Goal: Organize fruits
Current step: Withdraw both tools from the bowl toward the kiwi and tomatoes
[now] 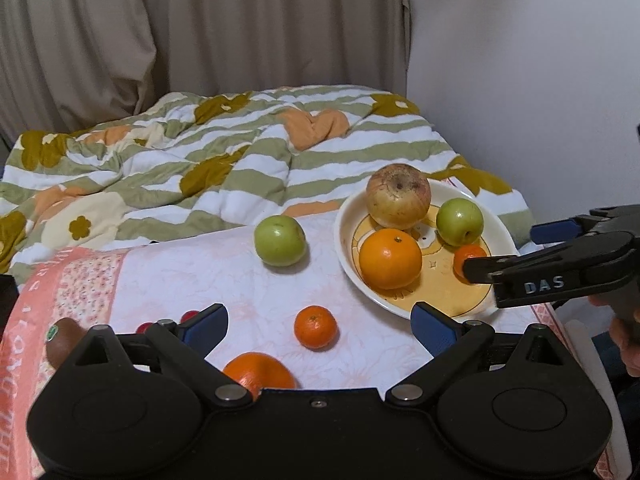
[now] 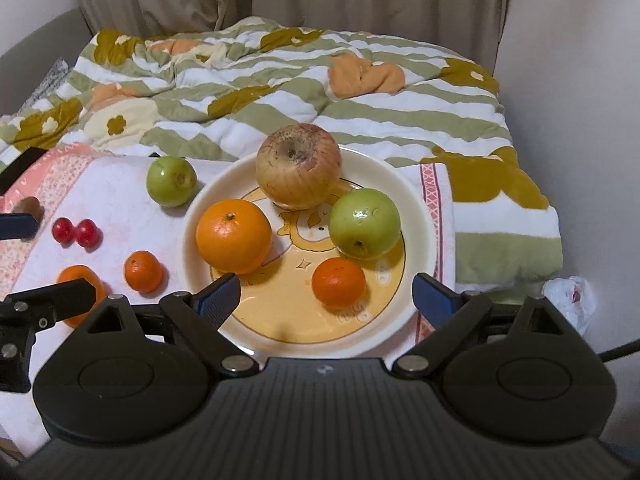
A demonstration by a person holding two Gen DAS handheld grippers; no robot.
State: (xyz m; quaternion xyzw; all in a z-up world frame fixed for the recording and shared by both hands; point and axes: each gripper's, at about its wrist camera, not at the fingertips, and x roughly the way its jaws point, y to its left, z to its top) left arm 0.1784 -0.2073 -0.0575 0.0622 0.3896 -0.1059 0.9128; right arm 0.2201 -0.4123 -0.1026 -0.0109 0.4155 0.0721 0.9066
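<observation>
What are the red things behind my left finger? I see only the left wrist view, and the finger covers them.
Observer: Two cherries, side by side on the cloth. The right wrist view shows them whole.
Operator: Does the right gripper hold the small orange in the plate? Its finger covers the fruit for me.
Observer: No. The small orange lies free on the plate. The right gripper is open and its pads do not touch the fruit.
</observation>
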